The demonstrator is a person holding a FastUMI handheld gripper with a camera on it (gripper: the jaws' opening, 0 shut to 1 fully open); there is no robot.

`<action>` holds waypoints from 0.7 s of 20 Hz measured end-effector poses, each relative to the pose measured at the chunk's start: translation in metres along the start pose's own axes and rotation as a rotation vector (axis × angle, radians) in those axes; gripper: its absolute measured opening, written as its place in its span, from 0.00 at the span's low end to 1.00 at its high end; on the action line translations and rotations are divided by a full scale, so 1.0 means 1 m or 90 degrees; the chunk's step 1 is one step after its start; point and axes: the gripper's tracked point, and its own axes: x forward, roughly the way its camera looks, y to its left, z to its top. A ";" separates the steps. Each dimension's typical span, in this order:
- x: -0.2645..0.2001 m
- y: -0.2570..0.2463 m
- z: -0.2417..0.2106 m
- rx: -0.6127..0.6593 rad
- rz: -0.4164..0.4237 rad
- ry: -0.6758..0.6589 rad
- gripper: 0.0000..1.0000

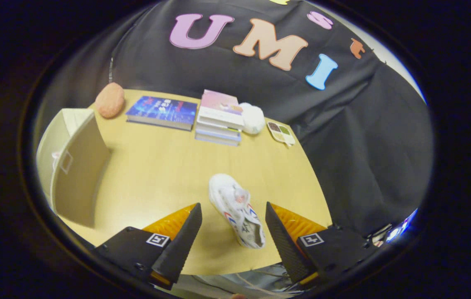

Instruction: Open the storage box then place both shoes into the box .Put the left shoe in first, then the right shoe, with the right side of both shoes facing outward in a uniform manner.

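The hand-held gripper (232, 226) stands at the bottom centre of the frame with its fingers spread wide and gripping nothing. A small white sneaker with red and blue side markings (237, 211) lies on the pale wooden table (156, 166) in the gap between the fingers. Its toe points away from the gripper, its heel opening towards it. Neither finger touches the shoe.

At the left of the frame stands the cream-coloured storage box (59, 162), well apart from the sneaker. Its flat door panel (79, 166) appears swung out, so the opening step is judged done. Something pale and pinkish shows at the box's mouth. It may be the first shoe already placed, but this cannot be confirmed.

Along the far table edge, upper centre, lie a blue hardback book (162, 112), a stack of pastel books (220, 118), a white fluffy ball (252, 118), and a pink rounded lump (110, 99) at upper left.

Outstanding, on this judgement: grasping the sneaker and setting it in the box, right side outward.
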 end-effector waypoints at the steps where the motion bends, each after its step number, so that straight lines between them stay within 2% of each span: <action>1: 0.006 -0.010 -0.014 -0.003 0.002 0.013 0.98; 5: 0.031 -0.050 -0.057 0.002 -0.002 0.063 0.98; 8: 0.049 -0.078 -0.070 0.004 0.001 0.064 0.98; 14: 0.093 -0.071 -0.087 -0.044 0.075 0.070 0.98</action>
